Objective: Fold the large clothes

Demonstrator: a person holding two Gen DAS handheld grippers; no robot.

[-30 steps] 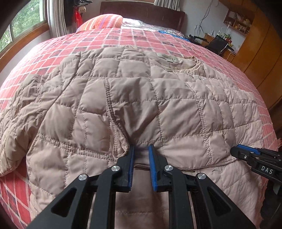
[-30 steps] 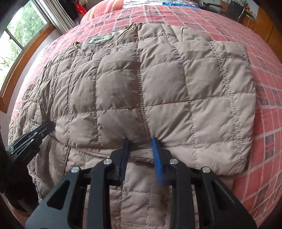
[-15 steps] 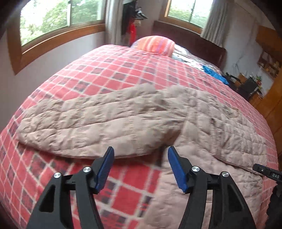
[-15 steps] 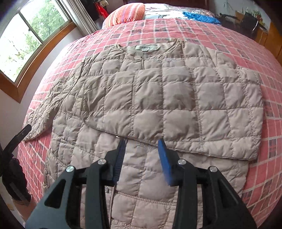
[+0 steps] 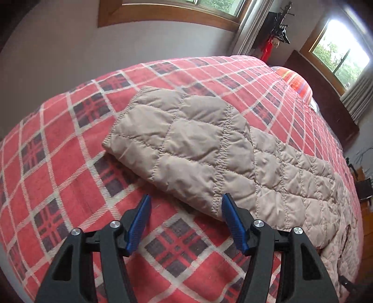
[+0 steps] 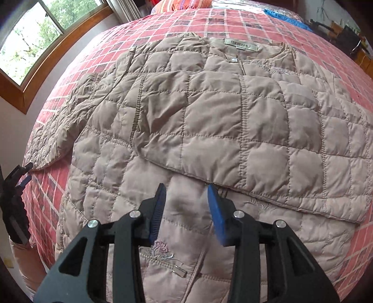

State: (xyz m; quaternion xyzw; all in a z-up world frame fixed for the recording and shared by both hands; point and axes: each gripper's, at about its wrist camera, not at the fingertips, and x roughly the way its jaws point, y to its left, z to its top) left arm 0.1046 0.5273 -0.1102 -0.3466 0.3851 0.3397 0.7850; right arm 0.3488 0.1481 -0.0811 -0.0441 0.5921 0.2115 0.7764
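A beige quilted jacket lies spread on the red plaid bed, front up, with one sleeve folded across its chest. Its other sleeve stretches out over the blanket toward the bed's edge, cuff at the far end. My left gripper is open just in front of that sleeve, its right finger near the sleeve's near edge, nothing held. In the right wrist view the left gripper shows at the sleeve's cuff. My right gripper hovers open over the jacket's lower front, holding nothing.
A striped orange pillow and a dark headboard are at the head of the bed. Windows line the wall beside the bed. A blue cloth lies near the far side; a wooden cabinet stands to the right.
Both grippers have let go of the folded sleeve and opened. The left one swung out left to the outstretched sleeve's cuff; the right one drew back over the jacket's lower front.
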